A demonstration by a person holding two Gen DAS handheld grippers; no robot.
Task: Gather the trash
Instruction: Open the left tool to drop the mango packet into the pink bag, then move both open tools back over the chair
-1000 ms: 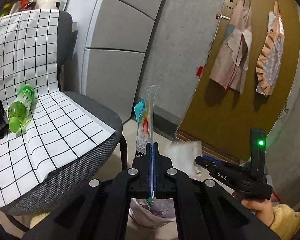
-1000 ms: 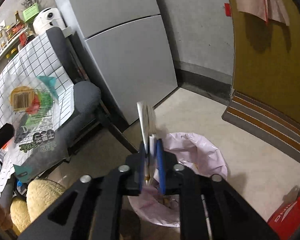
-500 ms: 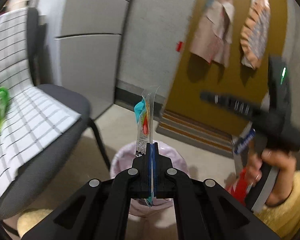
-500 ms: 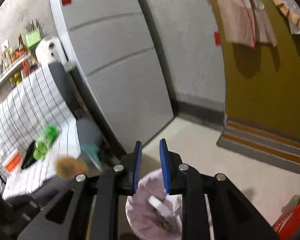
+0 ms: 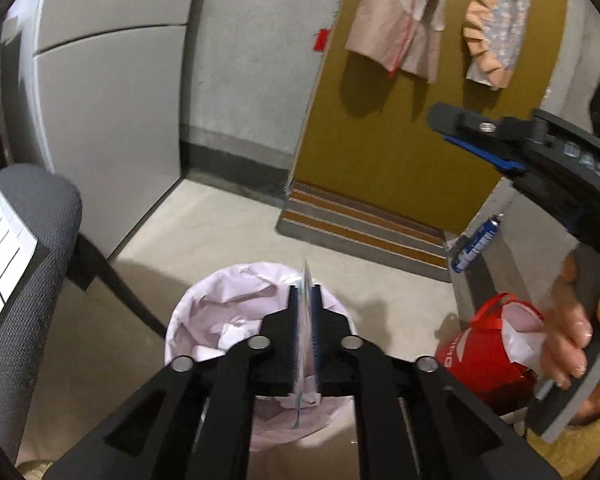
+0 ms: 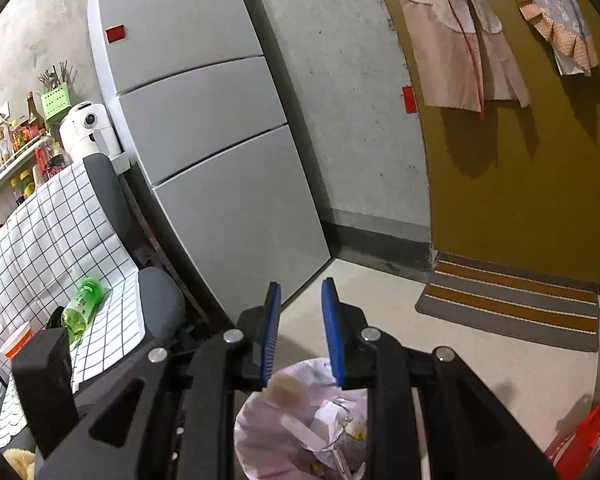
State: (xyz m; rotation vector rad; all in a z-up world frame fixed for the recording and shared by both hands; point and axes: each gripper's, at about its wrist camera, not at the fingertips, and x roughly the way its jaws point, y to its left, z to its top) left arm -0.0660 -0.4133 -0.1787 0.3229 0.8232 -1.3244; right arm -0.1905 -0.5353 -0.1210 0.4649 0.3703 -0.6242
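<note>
A pale concrete floor (image 5: 228, 220) runs to a grey wall, a tall grey cabinet (image 6: 220, 184) and a mustard-yellow door (image 5: 400, 160) with a striped mat (image 6: 508, 304). Over the pink-lined round trash bin (image 5: 204, 312), the left gripper (image 5: 305, 300) is opening its jaws, a thin clear plastic wrapper (image 5: 306, 316) between them. The right gripper (image 6: 300, 312) stands apart, empty, opening slightly. A green plastic bottle (image 6: 82, 304) lies on the checked chair cover (image 6: 40, 240).

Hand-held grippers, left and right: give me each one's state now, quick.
Left hand-held gripper: jaws opening, a wrapper between them, over the bin.
Right hand-held gripper: open, jaws opening, nothing between them.
</note>
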